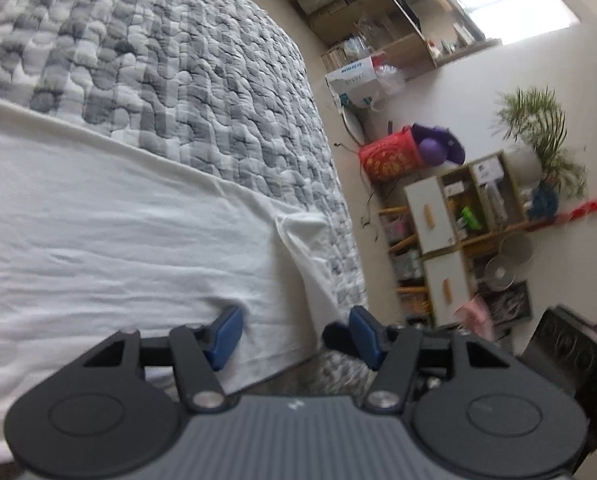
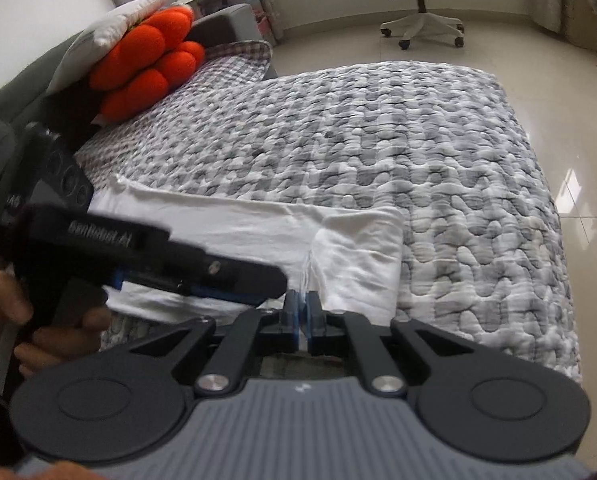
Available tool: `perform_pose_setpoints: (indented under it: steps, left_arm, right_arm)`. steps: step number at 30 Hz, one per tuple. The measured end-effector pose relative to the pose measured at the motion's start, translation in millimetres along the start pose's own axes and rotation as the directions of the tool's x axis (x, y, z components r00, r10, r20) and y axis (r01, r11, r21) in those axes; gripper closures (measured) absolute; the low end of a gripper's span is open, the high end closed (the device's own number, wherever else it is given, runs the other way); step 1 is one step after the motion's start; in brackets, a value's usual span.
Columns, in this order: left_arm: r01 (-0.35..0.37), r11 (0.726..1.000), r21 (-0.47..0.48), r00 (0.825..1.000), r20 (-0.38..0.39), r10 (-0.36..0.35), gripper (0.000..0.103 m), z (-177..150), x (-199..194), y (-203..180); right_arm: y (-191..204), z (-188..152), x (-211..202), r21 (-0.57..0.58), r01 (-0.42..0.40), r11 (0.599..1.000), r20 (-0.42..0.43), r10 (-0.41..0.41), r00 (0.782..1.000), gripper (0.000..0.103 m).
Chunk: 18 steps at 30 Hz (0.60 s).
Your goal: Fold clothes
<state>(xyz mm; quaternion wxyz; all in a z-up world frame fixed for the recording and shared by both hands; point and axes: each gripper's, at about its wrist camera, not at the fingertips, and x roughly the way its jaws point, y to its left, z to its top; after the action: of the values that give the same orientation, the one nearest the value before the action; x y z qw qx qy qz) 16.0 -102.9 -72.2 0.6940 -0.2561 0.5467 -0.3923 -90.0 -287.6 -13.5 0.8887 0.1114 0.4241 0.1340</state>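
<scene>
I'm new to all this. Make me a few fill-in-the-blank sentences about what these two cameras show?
1. The white garment lies on a grey-and-white ____.
2. The left gripper has its jaws ____.
3. The right gripper has its jaws shut on the garment's ____ edge.
4. The puffy cushion near the pillow is ____.

Missing words: quilt; open; near; orange

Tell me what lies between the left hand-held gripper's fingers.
In the left wrist view, the open left hand-held gripper has only the edge of the white garment between its fingers, above the grey quilt.
</scene>
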Motion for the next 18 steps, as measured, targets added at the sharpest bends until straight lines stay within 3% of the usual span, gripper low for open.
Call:
perform_pose_setpoints:
  steps: [4, 7, 10, 13, 14, 18]
  left_arm:
    - [0.033, 0.998, -0.054, 0.999, 0.024, -0.031, 0.046, -2, 3, 4]
    - [0.040, 0.995, -0.094, 0.998, 0.056, -0.035, 0.054, -3, 4, 7]
    - [0.031, 0.991, -0.132, 0.995, 0.100, -0.018, 0.070, -4, 3, 11]
    - [0.024, 0.985, -0.169, 0.990, 0.143, 0.001, 0.093, -5, 2, 15]
    - [0.008, 0.987, -0.162, 0.987, 0.158, 0.017, 0.100, -5, -1, 14]
    - [-0.101, 0.993, -0.054, 0.966, 0.235, 0.112, 0.101, -7, -18, -5]
  right_arm:
    - [1, 0, 5, -0.006, -0.026, 1.000, -0.009, 0.026, 1.000, 0.098]
    - [7, 2, 10, -0.013, -0.043, 0.999, -0.013, 0.043, 0.999, 0.098]
    - [19, 3, 17, -0.024, -0.058, 0.998, -0.012, 0.058, 0.998, 0.098]
    - [28, 8, 20, -0.036, -0.073, 0.997, -0.013, 0.072, 0.997, 0.098]
    - [31, 10, 22, -0.039, -0.077, 0.996, -0.015, 0.076, 0.997, 0.098]
    - [41, 17, 27, -0.051, -0.093, 0.994, -0.016, 0.092, 0.996, 0.098]
